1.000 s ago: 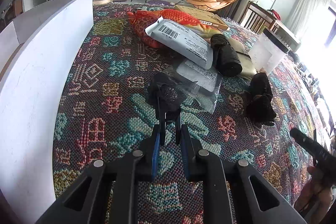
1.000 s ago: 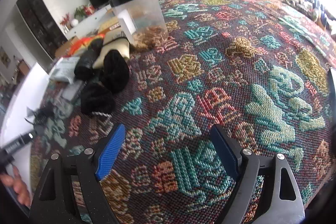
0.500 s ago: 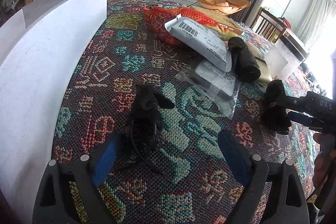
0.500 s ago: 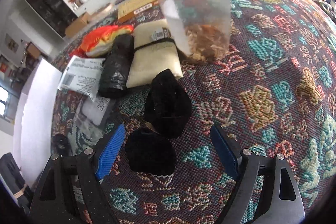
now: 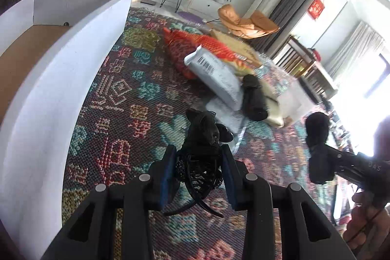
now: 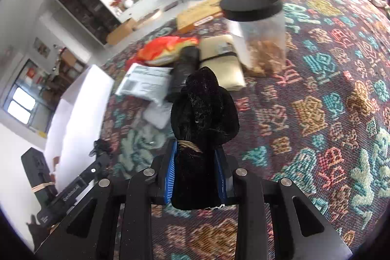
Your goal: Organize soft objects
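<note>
Left gripper (image 5: pixel 198 168) jaws clamped on crumpled black mesh-and-fabric bundle (image 5: pixel 201 138), just right of tall white cardboard box (image 5: pixel 73 79); right gripper (image 6: pixel 195 172) jaws pinching black velvet pouch (image 6: pixel 203 113) at its cord-tied waist, further from box; both likely light, limp, best gripped mid-body.

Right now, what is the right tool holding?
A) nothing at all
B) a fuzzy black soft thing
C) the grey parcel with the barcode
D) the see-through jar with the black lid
B: in the right wrist view the right tool is shut on a fuzzy black soft thing, squeezed between its blue pads; the jar and the grey parcel lie on the patterned cloth beyond.
</note>
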The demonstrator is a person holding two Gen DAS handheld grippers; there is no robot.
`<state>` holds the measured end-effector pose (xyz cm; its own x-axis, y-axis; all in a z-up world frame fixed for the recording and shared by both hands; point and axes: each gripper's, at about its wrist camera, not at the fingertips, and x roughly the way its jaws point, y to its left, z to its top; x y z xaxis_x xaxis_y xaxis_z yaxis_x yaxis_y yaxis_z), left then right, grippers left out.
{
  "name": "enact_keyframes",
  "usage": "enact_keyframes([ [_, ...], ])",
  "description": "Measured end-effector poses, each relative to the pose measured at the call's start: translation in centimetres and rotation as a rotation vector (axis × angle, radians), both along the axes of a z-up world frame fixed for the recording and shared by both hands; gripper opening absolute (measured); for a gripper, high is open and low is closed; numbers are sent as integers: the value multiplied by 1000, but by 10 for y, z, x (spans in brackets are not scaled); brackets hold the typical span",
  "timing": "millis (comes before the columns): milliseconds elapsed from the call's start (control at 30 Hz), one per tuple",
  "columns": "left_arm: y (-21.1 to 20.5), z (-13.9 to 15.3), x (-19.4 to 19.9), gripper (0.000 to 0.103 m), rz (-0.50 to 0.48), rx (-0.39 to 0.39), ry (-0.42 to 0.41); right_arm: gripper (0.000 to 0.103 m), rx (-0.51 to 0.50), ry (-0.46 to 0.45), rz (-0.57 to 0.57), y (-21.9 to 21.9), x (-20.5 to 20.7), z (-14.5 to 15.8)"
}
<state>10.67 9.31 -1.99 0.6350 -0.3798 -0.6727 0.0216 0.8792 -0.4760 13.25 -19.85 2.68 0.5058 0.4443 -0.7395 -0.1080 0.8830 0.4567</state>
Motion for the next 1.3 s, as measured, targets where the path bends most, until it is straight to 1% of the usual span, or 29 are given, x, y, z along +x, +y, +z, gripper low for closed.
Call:
enact_keyframes([
  [33,8,14,-8,36,-6,-29,-20,30,16,-15,40,17,-1,14],
  [67,18,29,-15,36,-6,-42,-39,30,35,-34,82,33,-4,28],
  [133,44,56,-30,36,13,-21,-74,30,89,-74,175,75,-11,56],
  [200,79,76,-47,36,69,46,-96,30,144,-114,275,124,-19,80],
  [267,118,87,-62,36,146,129,-86,30,197,-128,376,175,-26,95],
  [333,157,91,-77,36,239,226,-63,30,232,-114,464,223,-32,96],
  [367,174,90,-83,36,283,279,-39,31,228,-114,496,245,-34,93],
  [400,189,86,-88,40,329,332,1,36,205,-124,520,264,-37,87],
  [433,203,80,-92,57,371,370,45,41,168,-128,531,280,-40,79],
  [467,216,72,-97,73,412,383,82,61,131,-111,538,291,-41,68],
  [500,228,66,-103,99,459,380,100,80,94,-91,532,297,-42,57],
  [533,236,61,-110,102,507,376,99,79,54,-85,512,297,-44,48],
  [567,240,57,-115,102,537,382,108,78,23,-94,497,292,-47,42],
  [600,242,54,-118,102,543,382,112,78,-7,-108,479,282,-49,37],
  [667,236,55,-121,102,551,369,84,78,-78,-129,415,254,-52,26],
  [733,221,56,-119,102,528,351,44,78,-178,-163,318,219,-51,13],
  [800,194,64,-112,102,462,326,-8,78,-306,-176,202,178,-49,-10],
  [867,156,74,-108,102,364,299,-65,78,-410,-140,82,134,-45,-38],
  [933,110,82,-97,102,233,274,-111,78,-476,-93,-38,89,-44,-60],
  [1033,30,76,-88,102,23,239,-138,78,-519,-62,-183,35,-42,-75],
  [1100,-22,58,-75,102,-99,253,-105,78,-520,-56,-258,9,-41,-77],
  [1133,-43,46,-68,102,-143,265,-90,78,-517,-52,-289,-1,-38,-76],
  [1200,-74,16,-47,102,-194,292,-57,78,-513,-46,-332,-16,-30,-75],
  [1267,-96,-9,-24,102,-201,322,-27,78,-497,-43,-347,-27,-22,-75],
  [1300,-99,-20,-15,102,-193,334,-25,78,-493,-40,-348,-31,-17,-76],
])
